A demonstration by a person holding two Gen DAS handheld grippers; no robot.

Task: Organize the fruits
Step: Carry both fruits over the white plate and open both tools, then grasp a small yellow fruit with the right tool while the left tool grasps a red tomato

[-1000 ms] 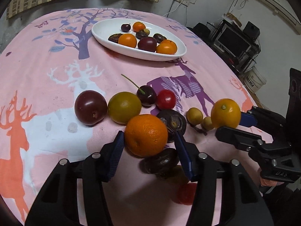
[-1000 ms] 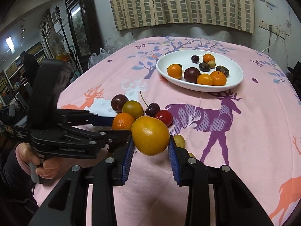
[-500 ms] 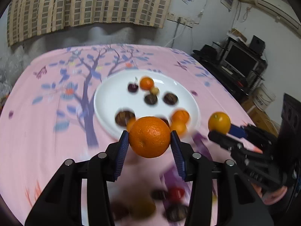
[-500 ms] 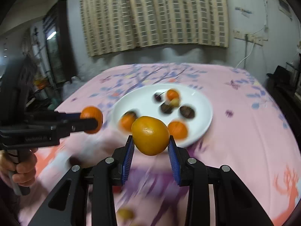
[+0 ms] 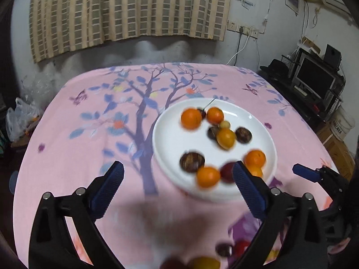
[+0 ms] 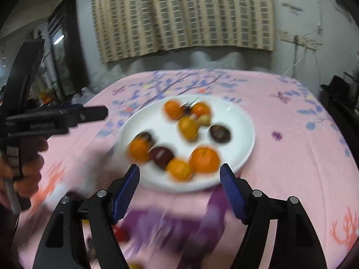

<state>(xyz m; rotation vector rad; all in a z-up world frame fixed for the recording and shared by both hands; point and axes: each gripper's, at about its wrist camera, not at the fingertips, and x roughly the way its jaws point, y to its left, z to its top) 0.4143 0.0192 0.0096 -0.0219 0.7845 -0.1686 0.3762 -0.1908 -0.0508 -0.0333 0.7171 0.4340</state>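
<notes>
With both sets of jaws swinging apart and nothing between the pads, the left gripper [image 5: 177,190] and right gripper [image 6: 179,192] hang empty just short of the near rim of the white plate [image 5: 170,139]. Neither presses on any fruit.

Beyond the fingers, the plate holds a crowd: several oranges, dark plums or similar, a small pale fruit, and a stemmed cherry at the back. Two of them, a round orange [image 5: 191,118] far back and a yellow-orange fruit [image 5: 225,138] nearer the middle, look smeared, so I judge they are rolling or not yet settled. That is the first risk: a round fruit with speed on a shallow, smooth dish can knock its neighbours or run to the rim and over onto the pink cloth [image 5: 89,134].

More fruit waits off the plate, blurred at the bottom edge of both views, so the job is unfinished. Going back for them, an open finger could clip the plate's near rim, where an orange [image 6: 204,159] sits close to the edge, and tip or nudge it off.
</notes>
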